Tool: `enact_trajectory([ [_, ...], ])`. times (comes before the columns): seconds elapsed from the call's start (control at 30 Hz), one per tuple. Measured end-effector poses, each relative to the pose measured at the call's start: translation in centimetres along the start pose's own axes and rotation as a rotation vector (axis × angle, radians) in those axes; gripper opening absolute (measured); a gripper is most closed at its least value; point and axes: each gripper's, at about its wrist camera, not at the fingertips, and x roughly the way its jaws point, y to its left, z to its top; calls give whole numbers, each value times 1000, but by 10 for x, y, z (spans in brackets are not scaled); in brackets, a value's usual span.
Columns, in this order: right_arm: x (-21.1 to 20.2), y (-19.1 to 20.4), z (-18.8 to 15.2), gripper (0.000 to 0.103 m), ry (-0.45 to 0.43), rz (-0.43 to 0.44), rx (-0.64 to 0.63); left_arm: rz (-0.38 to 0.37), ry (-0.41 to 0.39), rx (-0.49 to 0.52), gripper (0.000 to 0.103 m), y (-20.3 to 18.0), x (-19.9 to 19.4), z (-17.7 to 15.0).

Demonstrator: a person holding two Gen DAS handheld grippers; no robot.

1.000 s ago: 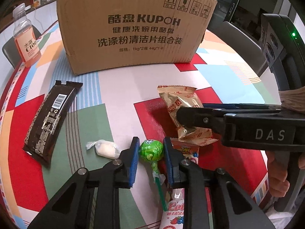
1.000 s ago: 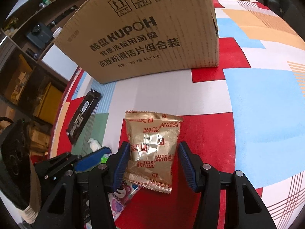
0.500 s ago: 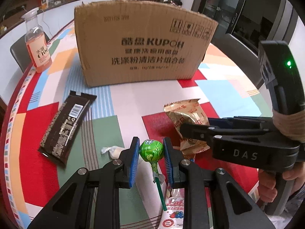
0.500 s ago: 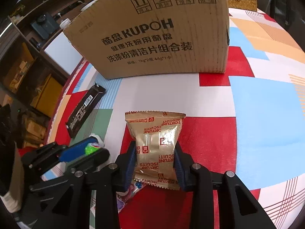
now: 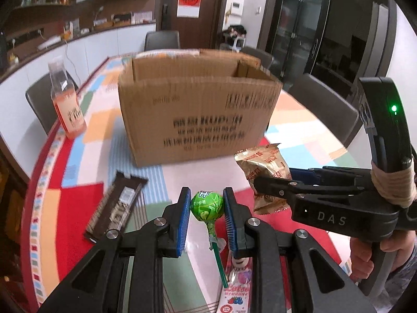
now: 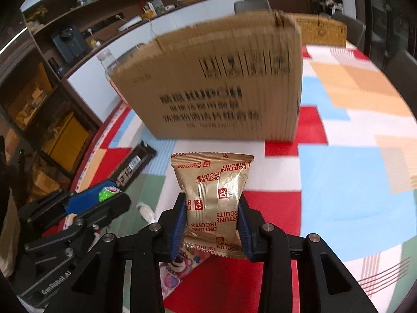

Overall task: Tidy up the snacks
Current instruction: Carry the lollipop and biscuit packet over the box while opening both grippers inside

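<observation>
Both hands loaded here! The left gripper is clamped on the wrapped head of a green lollipop, its stick hanging down between the arms, clear of the table. The right gripper has just been closing, and now its blue pads squeeze the lower half of a gold Fortune Biscuits packet, which stands upright in the jaws and also looks lifted off the cloth.

Dead ahead, toward the middle of the table, stands the open cardboard box, top flaps up. The picture is blurred, so what is inside it cannot be told.

This reads as the carry step: two snacks picked, neither dropped yet. The next move calls for bringing each gripper above the box's near wall, over the opening, and only then letting go; too low an approach risks knocking the rim.

Plenty left to sort: a dark chocolate bar lies toward the table's left edge, a small white wrapped candy lies between the grippers, and a pink strawberry-print pouch rests at the near edge. An orange drink bottle stands at the far left edge.
</observation>
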Motion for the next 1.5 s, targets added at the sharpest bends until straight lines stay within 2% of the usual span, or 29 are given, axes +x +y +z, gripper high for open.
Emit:
enact_trajectory([
  [0.37, -34, 16, 38, 37, -144, 8, -35, 33, -159, 27, 26, 3, -34, 46],
  [0.8, -58, 19, 84, 37, -270, 11, -33, 56, -261, 41, 26, 8, -39, 94],
  [1.13, -49, 15, 122, 37, -279, 2, -38, 75, -268, 42, 26, 20, -18, 133],
  [1.5, -29, 8, 157, 37, -255, -47, -38, 72, -200, 11, 26, 36, 25, 171],
])
